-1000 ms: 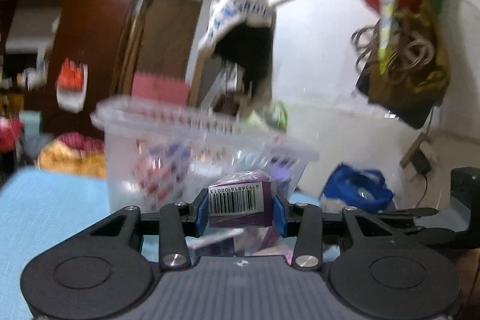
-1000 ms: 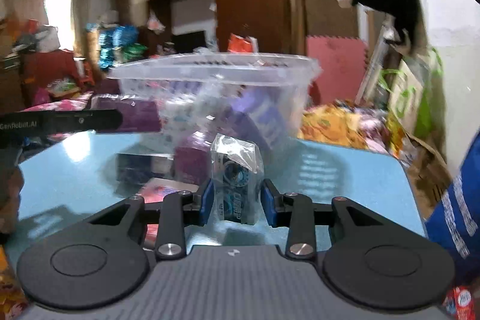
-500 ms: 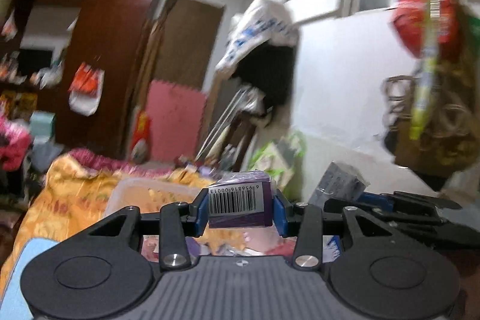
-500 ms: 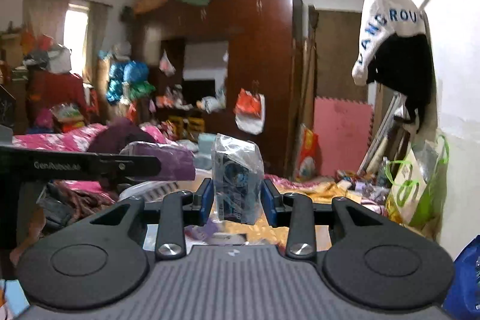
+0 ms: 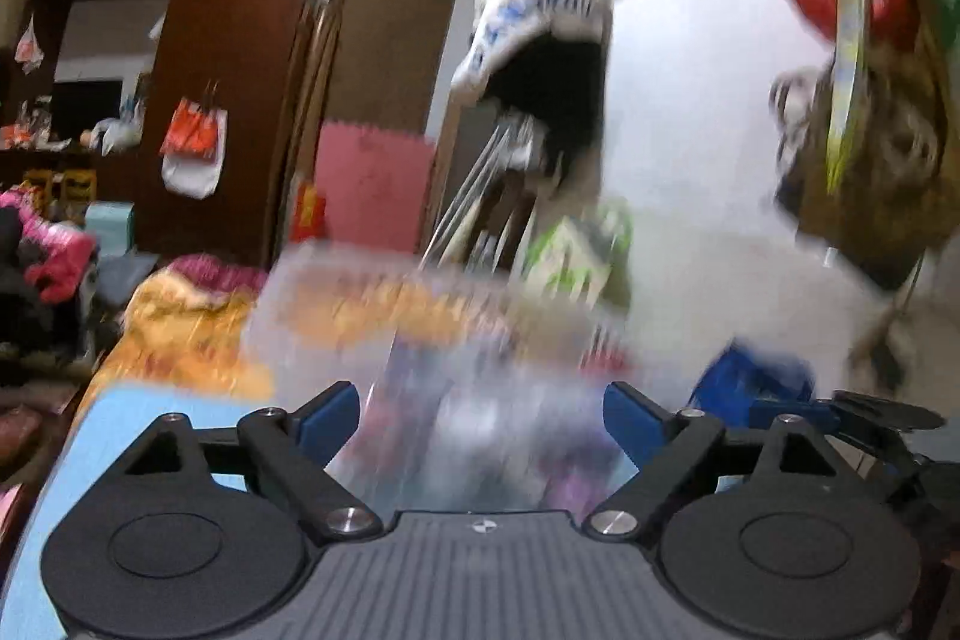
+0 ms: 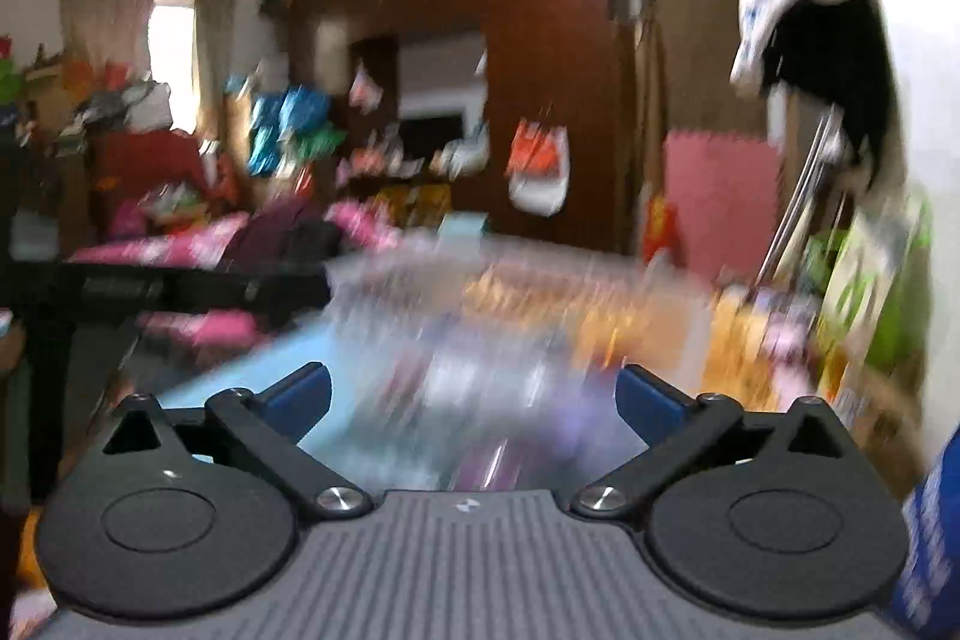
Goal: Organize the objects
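Note:
My left gripper [image 5: 482, 412] is open and empty, its blue pads wide apart. Just ahead of it stands a clear plastic bin [image 5: 420, 334] full of small packets, blurred by motion, on a light blue table [image 5: 120, 418]. My right gripper [image 6: 474, 394] is open and empty too, facing the same bin [image 6: 510, 340] from the other side. The purple barcode box and the clear-wrapped packet are not between the pads; I cannot pick them out in the blur. The other gripper shows as a dark bar at the left of the right wrist view [image 6: 180, 286].
A dark wooden wardrobe [image 6: 540, 70] and a pink foam mat [image 6: 720, 196] stand behind. Bags hang on the white wall at right [image 5: 870, 130]. A blue bag [image 5: 756, 382] lies low by the wall. Piles of cloth and clutter lie to the left [image 6: 180, 220].
Both grippers have opened and let go of their loads, the purple box on the left and the clear packet on the right. Both views have dropped back toward the bin and are blurred.

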Demonstrator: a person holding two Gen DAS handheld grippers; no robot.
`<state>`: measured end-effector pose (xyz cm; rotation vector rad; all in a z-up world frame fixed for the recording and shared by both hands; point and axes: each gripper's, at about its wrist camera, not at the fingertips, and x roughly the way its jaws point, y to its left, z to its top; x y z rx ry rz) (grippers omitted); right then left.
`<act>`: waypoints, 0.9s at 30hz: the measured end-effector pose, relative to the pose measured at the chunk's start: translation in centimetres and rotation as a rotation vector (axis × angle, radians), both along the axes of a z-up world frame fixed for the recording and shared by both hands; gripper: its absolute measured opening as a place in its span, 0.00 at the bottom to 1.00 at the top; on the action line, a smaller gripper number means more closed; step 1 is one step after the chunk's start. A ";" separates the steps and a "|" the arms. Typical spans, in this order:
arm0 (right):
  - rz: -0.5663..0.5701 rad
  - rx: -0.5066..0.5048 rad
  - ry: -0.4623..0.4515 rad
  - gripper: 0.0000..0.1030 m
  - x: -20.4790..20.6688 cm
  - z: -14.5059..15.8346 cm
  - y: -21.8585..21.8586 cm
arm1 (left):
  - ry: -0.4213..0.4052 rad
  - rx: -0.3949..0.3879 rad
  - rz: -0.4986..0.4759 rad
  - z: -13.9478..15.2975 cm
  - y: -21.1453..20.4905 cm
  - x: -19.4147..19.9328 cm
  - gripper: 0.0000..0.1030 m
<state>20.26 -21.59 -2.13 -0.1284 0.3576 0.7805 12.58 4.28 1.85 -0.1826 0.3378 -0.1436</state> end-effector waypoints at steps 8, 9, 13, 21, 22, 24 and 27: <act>-0.080 -0.086 0.047 1.00 1.8 -4.1 2.4 | 0.153 0.004 -0.041 -5.1 0.4 2.3 0.86; -0.093 -0.055 0.068 1.00 2.7 -3.9 2.1 | 0.161 0.022 -0.048 -5.4 0.2 2.4 0.86; -0.050 0.013 0.176 0.72 5.4 -3.4 2.7 | 0.171 0.020 -0.007 -6.2 0.5 2.4 0.86; -0.066 -0.013 0.167 0.37 4.8 -4.9 1.9 | 0.219 -0.032 -0.040 -7.0 1.2 2.6 0.86; -0.070 0.009 0.156 0.37 4.3 -4.8 1.1 | 0.229 -0.032 -0.045 -7.1 1.0 2.8 0.86; -0.081 0.029 0.143 0.37 3.6 -4.7 0.0 | 0.251 -0.030 -0.043 -7.3 0.8 3.2 0.86; -0.094 0.026 0.137 0.37 3.1 -5.2 -0.7 | 0.273 0.000 -0.043 -7.5 -0.1 3.8 0.86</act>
